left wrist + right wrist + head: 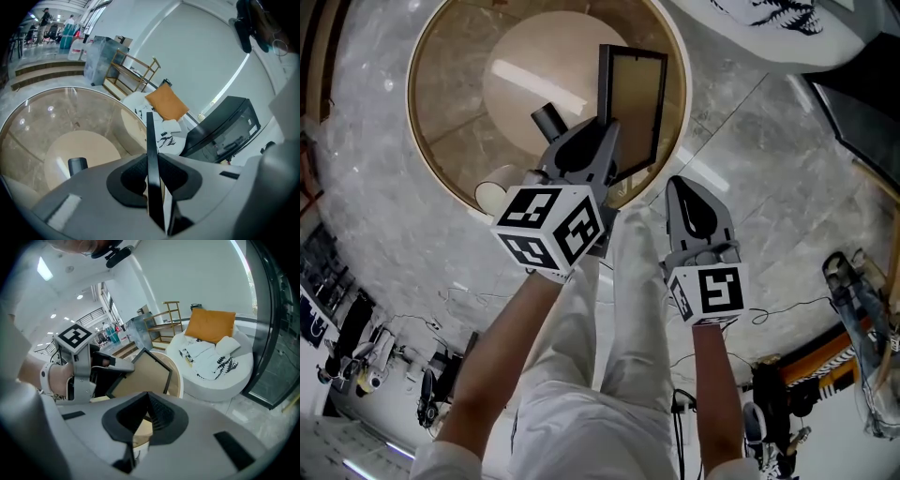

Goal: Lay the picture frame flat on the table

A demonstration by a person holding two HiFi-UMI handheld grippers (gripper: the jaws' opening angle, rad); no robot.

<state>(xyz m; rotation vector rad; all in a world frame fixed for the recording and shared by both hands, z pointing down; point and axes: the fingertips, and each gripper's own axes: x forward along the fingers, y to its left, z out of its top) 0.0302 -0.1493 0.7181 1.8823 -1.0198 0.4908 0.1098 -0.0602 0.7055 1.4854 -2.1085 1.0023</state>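
The picture frame is black with a tan panel. It stands upright on edge over the near right part of the round glass table. My left gripper is shut on the frame's lower left edge. In the left gripper view the frame shows edge-on as a thin black strip clamped between the pads. My right gripper hangs just off the table's rim, right of the frame and apart from it, jaws shut on nothing. The right gripper view shows the frame and my left gripper holding it.
A short dark cylinder stands on the table left of the frame, and a white cup-like object sits at the near rim. A white round sofa with an orange cushion lies beyond. Cables and gear litter the floor.
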